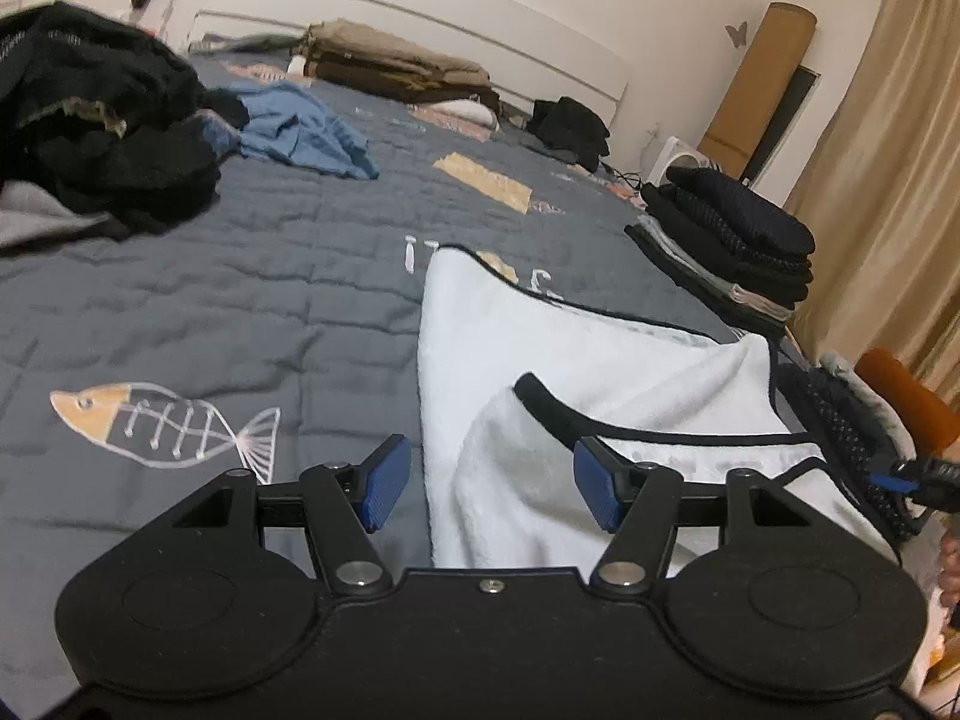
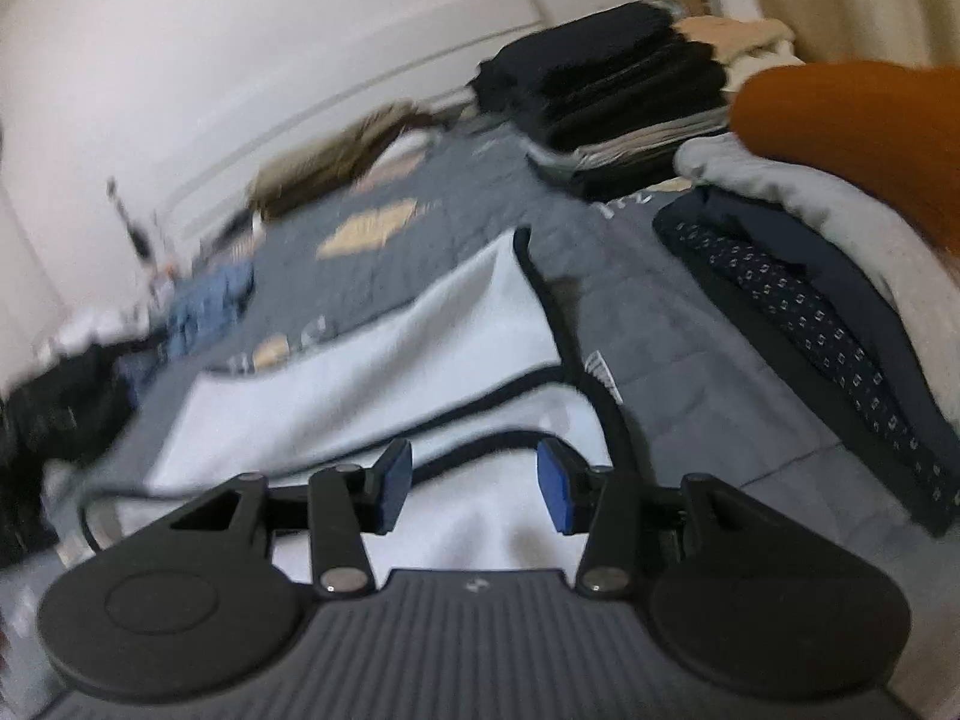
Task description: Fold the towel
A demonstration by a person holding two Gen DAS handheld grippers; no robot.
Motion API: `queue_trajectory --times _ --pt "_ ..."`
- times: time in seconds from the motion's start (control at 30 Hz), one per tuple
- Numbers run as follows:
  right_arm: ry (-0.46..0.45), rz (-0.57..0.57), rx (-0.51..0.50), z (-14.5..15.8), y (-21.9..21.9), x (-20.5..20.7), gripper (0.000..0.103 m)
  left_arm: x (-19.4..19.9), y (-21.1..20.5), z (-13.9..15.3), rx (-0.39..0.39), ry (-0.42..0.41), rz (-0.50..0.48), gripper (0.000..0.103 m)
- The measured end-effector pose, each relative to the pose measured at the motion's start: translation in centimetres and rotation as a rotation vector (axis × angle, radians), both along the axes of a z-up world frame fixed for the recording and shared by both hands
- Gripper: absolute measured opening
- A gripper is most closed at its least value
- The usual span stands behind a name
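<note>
A white towel (image 1: 540,348) with black trim lies partly folded on the grey quilted bedspread (image 1: 240,300), its near layer doubled over with a trimmed edge curling across the top. My left gripper (image 1: 492,486) hovers over the towel's near left edge, open, with nothing pinched between its blue pads. In the right wrist view the towel (image 2: 372,372) stretches away to the left, blurred. My right gripper (image 2: 474,489) is open just above the towel's near part, black trim running under the gap, pads not pressing it. A blue pad (image 1: 894,483) of the other gripper shows at the left wrist view's right edge.
A stack of folded dark clothes (image 1: 732,240) sits right of the towel, with a dotted dark garment (image 2: 810,324) closer. A black clothes heap (image 1: 102,138) and a blue garment (image 1: 300,126) lie far left, brown folded items (image 1: 390,66) by the headboard. An orange sleeve (image 2: 852,132) reaches in.
</note>
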State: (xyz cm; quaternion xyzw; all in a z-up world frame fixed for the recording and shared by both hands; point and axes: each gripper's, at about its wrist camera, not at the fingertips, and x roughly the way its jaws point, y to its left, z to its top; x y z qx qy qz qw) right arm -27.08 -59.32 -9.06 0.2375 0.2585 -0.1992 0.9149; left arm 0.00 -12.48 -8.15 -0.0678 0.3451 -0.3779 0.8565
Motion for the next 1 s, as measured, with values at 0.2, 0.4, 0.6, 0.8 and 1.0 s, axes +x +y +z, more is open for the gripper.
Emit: queue_trajectory --times 0.2,0.4,0.6,0.8,1.0 --pt "0.089 0.021 -0.084 -1.2 0.0 1.2 0.046 -0.5 -1.0 -0.2 -0.009 0.01 -0.044 0.06" --pt "0.118 0.04 -0.14 -1.4 -0.1 2.6 0.047 -1.7 -2.8 -0.6 0.012 -0.004 -0.15 0.06" --pt "0.193 0.06 -0.144 -3.0 -1.4 5.2 0.049 -2.4 -3.7 -1.1 -0.003 0.027 -0.192 0.06" --pt "0.204 0.046 -0.105 -3.6 -1.5 5.6 0.01 -2.1 -3.9 -1.3 -0.004 0.036 -0.19 0.06" --pt "0.022 -0.055 0.022 -1.1 -3.2 3.8 0.009 -1.2 -3.3 -1.0 -0.017 0.036 -0.15 0.06"
